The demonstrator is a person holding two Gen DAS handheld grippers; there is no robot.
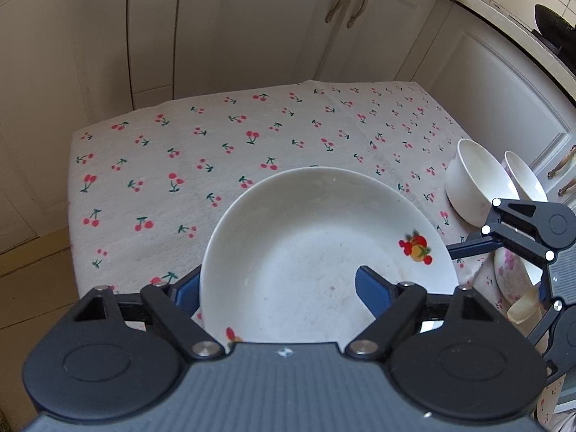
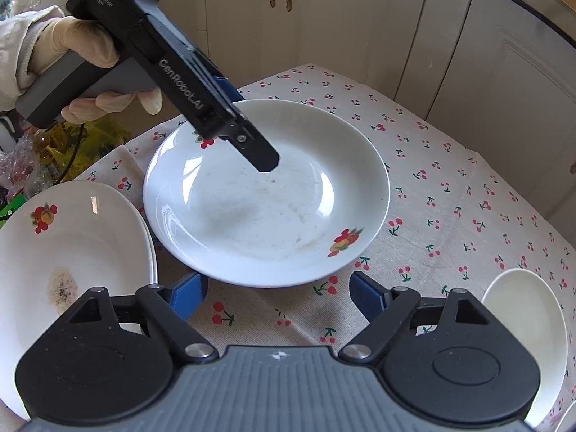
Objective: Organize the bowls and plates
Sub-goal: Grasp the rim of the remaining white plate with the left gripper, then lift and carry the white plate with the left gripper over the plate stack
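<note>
At the far left of the right wrist view we see a stack of plates (image 2: 72, 252), at least 2 deep. The top one carries a fruit print and a dark stain. Above it, a gloved hand (image 2: 90, 46) holds the handle of the left claw (image 1: 280, 288).

In the middle sits the plate (image 2: 266, 198) we are working on, a deep white one with fruit prints, on the cherry-print cloth (image 2: 450, 180) that covers the desk (image 1: 75, 187). The left claw straddles its rim with 1 finger outside and 1 over the inner slope. The gap between them is wide and no pad presses on the china, so we judge it released, with the rim between its fingers. The right claw (image 2: 280, 295) is released too. It hovers just short of the plate's near edge, with only cloth between its fingers.

To the right, 2 white bowls (image 1: 475, 180) lean close together near the desk's edge, and a flower-print bowl (image 1: 511, 273) shows just beside them.

We expect the plate to be stiff, glazed, slippery and breakable, with moderate weight for 1 claw. The sloped rim is the best hold, 1 pad under it and 1 on top, pinched firmly. The plate should stay near level on its way to the stack.
</note>
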